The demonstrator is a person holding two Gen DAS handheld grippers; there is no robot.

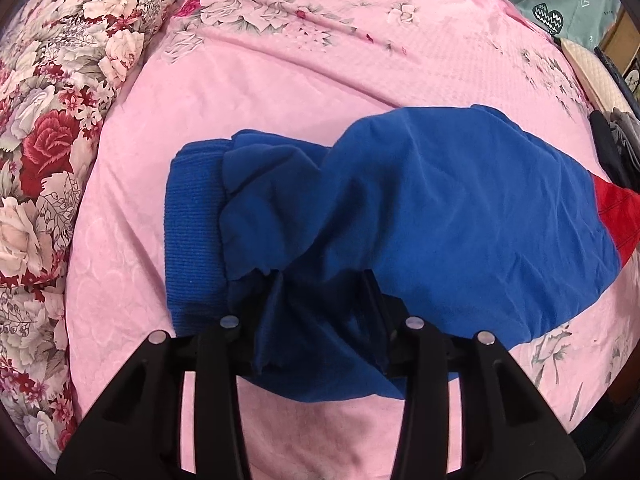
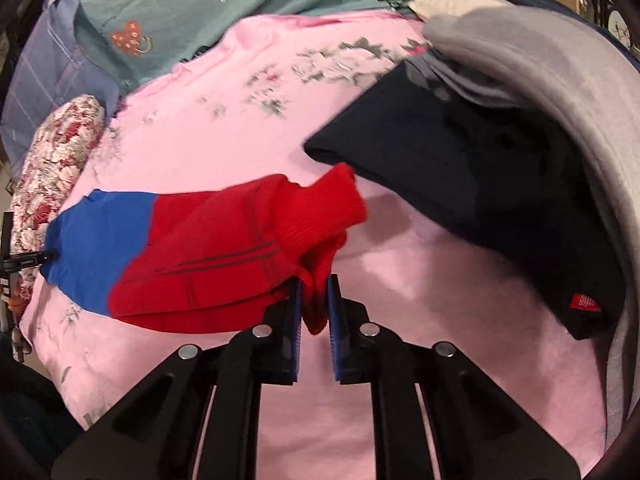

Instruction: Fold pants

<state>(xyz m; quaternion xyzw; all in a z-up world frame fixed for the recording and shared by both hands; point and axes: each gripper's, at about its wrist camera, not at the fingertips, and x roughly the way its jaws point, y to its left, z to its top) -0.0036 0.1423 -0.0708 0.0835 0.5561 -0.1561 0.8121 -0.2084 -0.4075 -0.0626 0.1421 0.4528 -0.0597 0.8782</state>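
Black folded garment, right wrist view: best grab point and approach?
Take the black folded garment at its near-left corner, by the red cuff. Come in low from the left over the pink sheet; that corner looks raised, casting a shadow, so one finger can probably slip underneath.

red tag (image 2: 585,303) print unreadable.

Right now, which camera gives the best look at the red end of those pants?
The right wrist view. There the red leg end fills the middle, its ribbed cuff pinched in the right gripper. The left wrist view shows only a red sliver at its right edge, beyond the blue part held by the left gripper.
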